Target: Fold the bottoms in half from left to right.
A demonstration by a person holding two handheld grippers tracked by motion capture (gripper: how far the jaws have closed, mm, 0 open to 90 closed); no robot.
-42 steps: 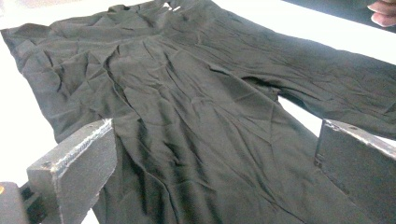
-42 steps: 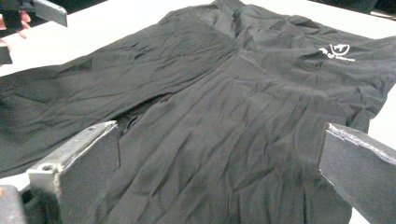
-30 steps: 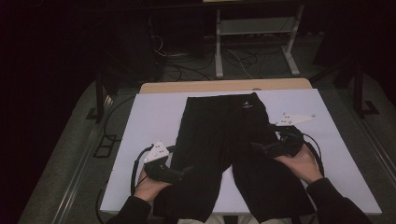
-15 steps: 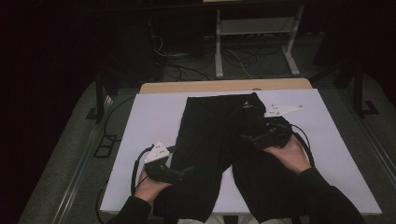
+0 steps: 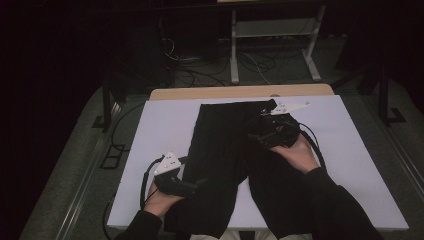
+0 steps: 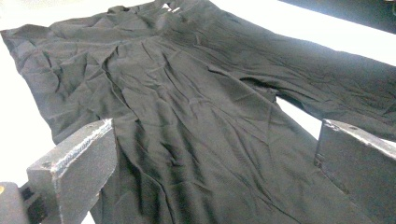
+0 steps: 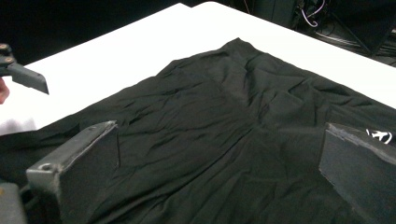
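High view: black trousers (image 5: 235, 160) lie flat mid-frame on the white desk (image 5: 165, 125); left tongs (image 5: 200, 183) at the lower-left leg and right tongs (image 5: 256, 137) near the waistband both gape wide, holding nothing; soft, light, limp cloth; best pinched at a hem or waistband edge.

trousers (image 6: 201, 116): black matt creased cloth | table (image 5: 160, 130): smooth white

We find a lab or test room, dimly lit. A white work table (image 5: 150, 150) stands central; behind it, loose cables (image 5: 200, 60) trail across the floor beside a bare metal-framed stand (image 5: 272, 35). Dark equipment surrounds the table.
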